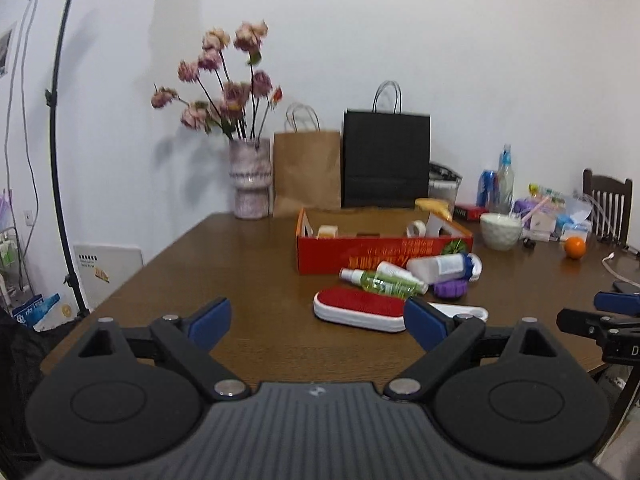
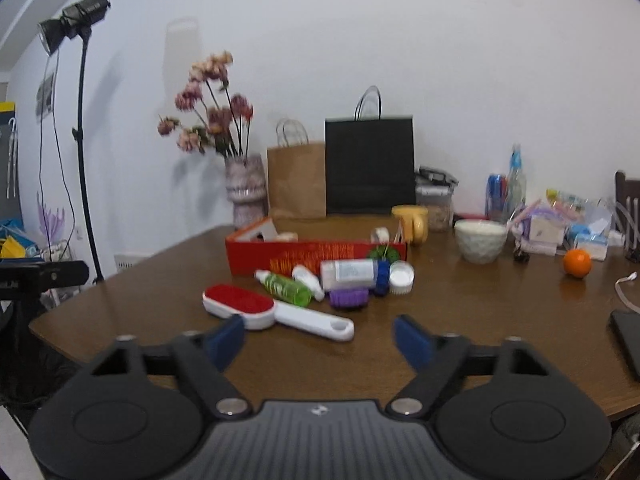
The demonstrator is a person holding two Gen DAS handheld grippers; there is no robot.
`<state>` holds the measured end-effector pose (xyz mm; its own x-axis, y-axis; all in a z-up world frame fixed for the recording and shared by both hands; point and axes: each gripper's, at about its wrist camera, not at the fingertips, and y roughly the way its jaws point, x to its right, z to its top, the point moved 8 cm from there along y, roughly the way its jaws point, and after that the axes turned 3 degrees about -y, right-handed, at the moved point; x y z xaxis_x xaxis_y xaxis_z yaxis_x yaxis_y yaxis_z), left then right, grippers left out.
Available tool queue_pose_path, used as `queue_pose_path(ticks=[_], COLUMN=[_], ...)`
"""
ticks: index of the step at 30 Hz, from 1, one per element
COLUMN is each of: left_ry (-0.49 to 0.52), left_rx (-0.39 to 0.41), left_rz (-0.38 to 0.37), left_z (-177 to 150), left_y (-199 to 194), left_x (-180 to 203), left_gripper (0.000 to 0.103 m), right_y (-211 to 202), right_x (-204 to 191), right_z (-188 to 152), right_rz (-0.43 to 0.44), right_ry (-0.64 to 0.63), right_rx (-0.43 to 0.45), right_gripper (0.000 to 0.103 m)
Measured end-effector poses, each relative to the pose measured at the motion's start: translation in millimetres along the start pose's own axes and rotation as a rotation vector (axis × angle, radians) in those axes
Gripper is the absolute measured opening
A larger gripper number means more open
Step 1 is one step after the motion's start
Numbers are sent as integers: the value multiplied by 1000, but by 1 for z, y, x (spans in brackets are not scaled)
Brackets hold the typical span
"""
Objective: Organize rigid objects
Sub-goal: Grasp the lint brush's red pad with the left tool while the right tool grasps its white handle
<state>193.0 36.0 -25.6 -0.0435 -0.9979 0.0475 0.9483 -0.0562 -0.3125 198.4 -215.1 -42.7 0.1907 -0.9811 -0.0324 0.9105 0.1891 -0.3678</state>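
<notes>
A red and white lint brush point(image 1: 358, 309) point(image 2: 248, 306) lies on the brown table in front of an open red cardboard box point(image 1: 380, 254) point(image 2: 316, 256). Next to it lie a green spray bottle point(image 1: 380, 282) point(image 2: 286, 286), a white bottle with a blue cap point(image 1: 444, 266) point(image 2: 354, 274) and a purple round piece point(image 1: 451, 289) point(image 2: 349, 298). My left gripper point(image 1: 318, 326) is open and empty, hovering above the near table edge. My right gripper point(image 2: 320, 340) is open and empty, just short of the brush handle. The right gripper also shows at the right edge of the left wrist view point(image 1: 612, 312).
A flower vase point(image 1: 250, 178) point(image 2: 245, 188), a brown bag point(image 1: 307, 172) and a black bag point(image 1: 386, 158) stand at the back wall. A white bowl point(image 1: 501, 230) point(image 2: 480, 240), an orange point(image 1: 575, 247) point(image 2: 577, 263), bottles and clutter sit right. A phone point(image 2: 628, 336) lies far right. A light stand point(image 1: 56, 160) is left.
</notes>
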Motion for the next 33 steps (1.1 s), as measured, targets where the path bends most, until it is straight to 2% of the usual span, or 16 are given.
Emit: queue_pose_path(ticks=[4, 8, 10, 12, 13, 15, 16, 18, 21, 23, 25, 26, 28, 29, 30, 33], left_ry=[10, 62, 53, 40, 40, 55, 65, 51, -30, -58, -91, -106, -134, -161, -194, -193], left_rx=[-43, -78, -104, -132, -149, -194, -208, -217, -265, -303, -303, -308, -287, -289, -296, -291], left_rz=[-29, -41, -66, -94, -106, -73, -51, -57, -96, -85, -114, -124, -178, -206, -231, -214], left_z=[-2, 1, 4, 6, 6, 1, -1, -6, -15, -21, -19, -19, -17, -18, -18, -20], left_y=[37, 86, 114, 142, 156, 185, 196, 212, 234, 248, 253, 255, 256, 257, 256, 250], left_x=[4, 8, 8, 9, 10, 11, 11, 10, 0, -6, -9, -11, -11, -11, -11, -9], left_gripper=[95, 95, 95, 95, 95, 95, 95, 95, 95, 95, 95, 92, 79, 68, 61, 60], right_y=[31, 69, 90, 108, 116, 131, 137, 148, 162, 168, 175, 177, 182, 183, 184, 189], right_x=[11, 27, 34, 41, 44, 49, 52, 54, 52, 51, 49, 46, 42, 41, 40, 45], right_z=[-2, -6, -7, -7, -7, -8, -9, -12, -15, -16, -17, -17, -19, -19, -18, -17], right_rz=[4, 4, 20, -3, -5, 2, 4, 6, 11, 26, 38, 40, 43, 50, 53, 55], right_ry=[39, 78, 105, 112, 117, 133, 145, 156, 151, 161, 160, 150, 125, 124, 129, 152], right_rx=[-23, -84, -121, -139, -145, -177, -188, -212, -236, -245, -268, -277, -295, -293, -291, -279], right_gripper=[70, 70, 70, 69, 67, 43, 39, 30, 28, 28, 27, 26, 20, 16, 14, 13])
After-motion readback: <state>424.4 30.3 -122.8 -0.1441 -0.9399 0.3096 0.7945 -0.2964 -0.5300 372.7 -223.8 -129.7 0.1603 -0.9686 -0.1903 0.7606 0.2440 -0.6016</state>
